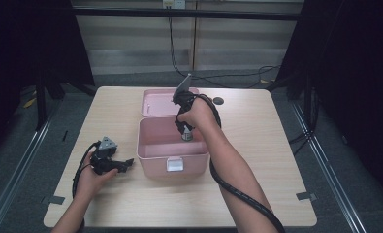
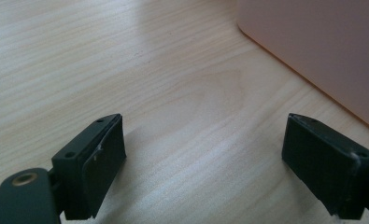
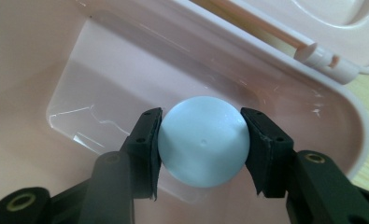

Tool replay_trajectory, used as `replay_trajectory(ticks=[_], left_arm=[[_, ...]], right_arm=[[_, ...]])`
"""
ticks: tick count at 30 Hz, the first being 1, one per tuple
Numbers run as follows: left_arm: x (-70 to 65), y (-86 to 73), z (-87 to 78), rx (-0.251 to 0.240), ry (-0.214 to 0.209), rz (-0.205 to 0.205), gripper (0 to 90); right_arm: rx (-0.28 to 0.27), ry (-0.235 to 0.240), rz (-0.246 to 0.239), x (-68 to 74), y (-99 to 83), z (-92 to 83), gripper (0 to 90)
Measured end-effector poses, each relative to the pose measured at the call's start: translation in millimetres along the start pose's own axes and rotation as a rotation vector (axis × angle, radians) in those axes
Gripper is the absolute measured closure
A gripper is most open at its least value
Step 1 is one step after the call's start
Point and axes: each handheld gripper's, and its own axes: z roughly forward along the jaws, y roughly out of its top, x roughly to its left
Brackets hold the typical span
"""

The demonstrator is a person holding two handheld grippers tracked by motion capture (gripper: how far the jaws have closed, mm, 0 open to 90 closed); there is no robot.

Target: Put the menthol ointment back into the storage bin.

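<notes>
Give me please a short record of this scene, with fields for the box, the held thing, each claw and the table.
box: pink box, lid open, leaning back behind it
held thing: round pale blue cap of a small container, above the inside of the box
right claw: right claw, shut on the cap, pointing down into the box
left claw: left claw, open, holding nothing, beside the box
table: wooden table

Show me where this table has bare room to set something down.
Bare wood lies right of the pink plastic box, and along the near table edge. Crowded: inside the box, where the right gripper holds a pale round-capped bottle, and around the left gripper.
</notes>
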Motion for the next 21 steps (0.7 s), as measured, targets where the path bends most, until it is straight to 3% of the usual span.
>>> replay_trajectory(ticks=[21], left_arm=[[-0.1,0.0,0.1,0.0,0.0,-0.001,12.9]], right_arm=[[0.003,-0.003,0.066,-8.0,5.4,24.8,50.9]])
